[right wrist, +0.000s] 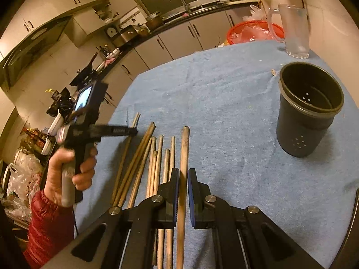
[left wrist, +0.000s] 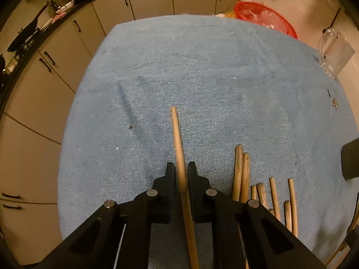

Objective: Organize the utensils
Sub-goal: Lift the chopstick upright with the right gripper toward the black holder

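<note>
Through my left view, my left tongs (left wrist: 181, 168) are clamped on one chopstick (left wrist: 177, 139) lifted above the blue-towelled desk (left wrist: 157, 67), the other chopsticks (left wrist: 243, 174) lying just to the right; gripped low and pointing far forward, it could pivot or slip out if I swing fast. Through my right view, my right tongs (right wrist: 183, 174) stand slightly apart around a thicker stick (right wrist: 185, 148) at the edge of the row, not yet pinching it as far as I can tell. The black holder (right wrist: 309, 109) stands well off to the right with bare towel between, the glass jug (right wrist: 291, 29) and red basket (right wrist: 246, 31) behind, so I judge a careless reach could tip the holder.
</note>
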### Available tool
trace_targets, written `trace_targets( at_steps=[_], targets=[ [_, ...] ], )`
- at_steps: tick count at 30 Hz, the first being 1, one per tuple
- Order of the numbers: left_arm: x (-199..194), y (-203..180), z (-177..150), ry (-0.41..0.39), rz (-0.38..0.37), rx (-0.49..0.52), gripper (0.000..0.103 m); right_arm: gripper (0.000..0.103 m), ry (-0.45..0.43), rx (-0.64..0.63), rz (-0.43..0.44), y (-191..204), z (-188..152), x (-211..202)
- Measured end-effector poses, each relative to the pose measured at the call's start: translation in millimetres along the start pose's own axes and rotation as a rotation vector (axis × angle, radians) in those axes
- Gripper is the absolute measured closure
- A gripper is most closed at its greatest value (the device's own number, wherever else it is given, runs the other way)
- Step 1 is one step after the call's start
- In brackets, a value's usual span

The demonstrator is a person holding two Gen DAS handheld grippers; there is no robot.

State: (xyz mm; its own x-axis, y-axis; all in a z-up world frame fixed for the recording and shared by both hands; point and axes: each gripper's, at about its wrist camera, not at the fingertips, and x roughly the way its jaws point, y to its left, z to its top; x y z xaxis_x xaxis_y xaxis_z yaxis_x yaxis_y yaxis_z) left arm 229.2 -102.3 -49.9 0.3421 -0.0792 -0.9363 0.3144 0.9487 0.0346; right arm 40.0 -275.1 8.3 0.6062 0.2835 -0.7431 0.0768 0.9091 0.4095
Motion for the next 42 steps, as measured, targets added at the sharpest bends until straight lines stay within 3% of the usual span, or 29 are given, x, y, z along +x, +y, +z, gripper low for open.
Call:
trace_targets(
  at_steps=[3, 6, 11, 18, 22, 30, 42],
  targets=[
    [2.4, -2.7, 4.0, 0.008, 0.004, -0.011, 0.096, 0.095, -0.002, -0.003, 0.003, 4.0, -1.0, -0.9],
    [-12.0, 4.6, -4.3, -0.031, -0.063, -0.033, 0.096, 0.095, -0.027, -0.022, 0.001, 9.6, -1.8, -11.4],
    [-67.4, 15.1, -37.7, -0.156, -0.133, -0.075, 0.096, 0.095, -0.091, -0.067, -0.007, 17.0, -1.1, -32.8],
    [-170.5, 22.9, -87.2, -0.368, -0.128, -0.067, 0.096, 0.095, -0.19, -0.115, 0.018, 27.7, -3.4, -62.6],
    [-203.4, 22.2, -104.1, -0.459, -0.116, -0.045, 0.096, 0.095, -0.232, -0.137, 0.038, 35.5, -6.4, -77.1],
    [-218.0, 11.4, -103.8, -0.518, -0.134, -0.029, 0.096, 0.095, -0.305, -0.163, 0.043, 42.7, -9.7, -98.4],
    [-232.8, -27.1, -96.4, -0.549, -0.161, 0.012, 0.096, 0.095, -0.422, -0.105, 0.025, 21.1, 0.0, -141.9]
  ],
)
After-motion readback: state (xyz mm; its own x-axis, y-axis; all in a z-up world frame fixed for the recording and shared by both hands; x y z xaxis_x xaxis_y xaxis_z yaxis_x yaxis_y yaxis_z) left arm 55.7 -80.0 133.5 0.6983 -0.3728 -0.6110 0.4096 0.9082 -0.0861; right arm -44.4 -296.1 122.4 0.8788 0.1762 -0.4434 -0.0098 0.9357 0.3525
